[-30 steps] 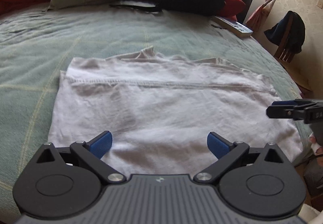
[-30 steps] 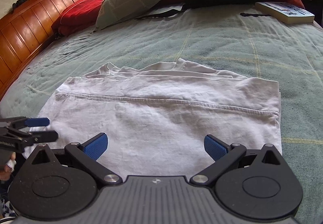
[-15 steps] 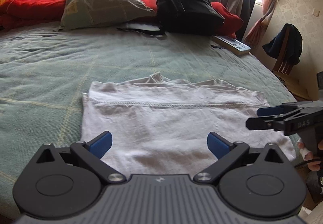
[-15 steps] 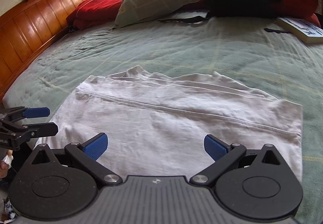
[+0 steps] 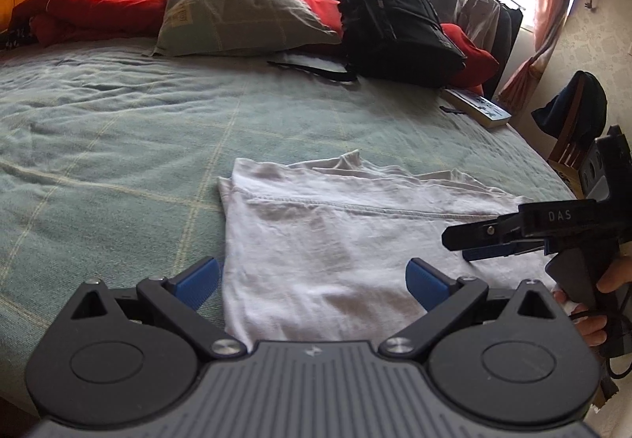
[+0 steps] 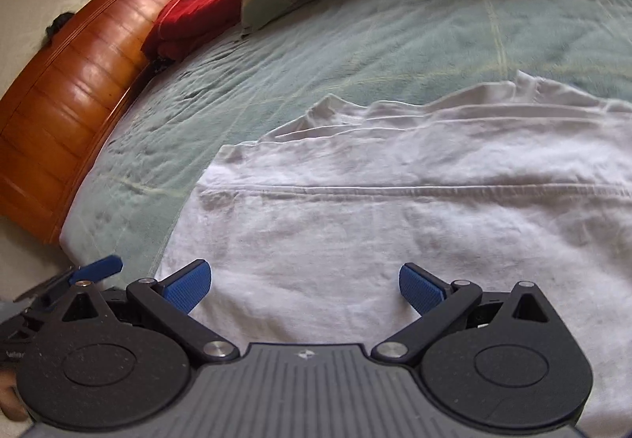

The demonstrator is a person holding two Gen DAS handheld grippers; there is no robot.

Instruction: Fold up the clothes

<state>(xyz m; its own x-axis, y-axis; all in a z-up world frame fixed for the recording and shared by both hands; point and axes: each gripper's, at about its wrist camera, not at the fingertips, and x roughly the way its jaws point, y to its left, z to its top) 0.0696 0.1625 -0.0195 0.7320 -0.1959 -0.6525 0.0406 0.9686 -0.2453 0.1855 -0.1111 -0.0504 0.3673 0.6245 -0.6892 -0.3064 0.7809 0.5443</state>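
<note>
A white T-shirt [image 5: 339, 232] lies folded flat on the green bed cover [image 5: 118, 129], its hem seam running across it. My left gripper [image 5: 312, 280] hovers open over the shirt's near left corner, nothing between its blue pads. In the left wrist view the right gripper [image 5: 470, 240] comes in from the right above the shirt's near right part, held by a hand [image 5: 592, 303]. In the right wrist view the right gripper [image 6: 304, 287] is open low over the shirt [image 6: 395, 232], tilted, and the left gripper's fingertips [image 6: 98, 268] show at the lower left.
At the head of the bed lie a grey pillow [image 5: 233, 11], red bedding [image 5: 91, 3], a black backpack [image 5: 395, 31] and a book [image 5: 478, 106]. A wooden footboard [image 6: 67, 90] bounds one side. A chair with dark clothes [image 5: 572, 114] stands at the right.
Both grippers have shifted left and tilted; the shirt now sits more to the right in each view. The right gripper has come closer over the shirt. Both stay open.
</note>
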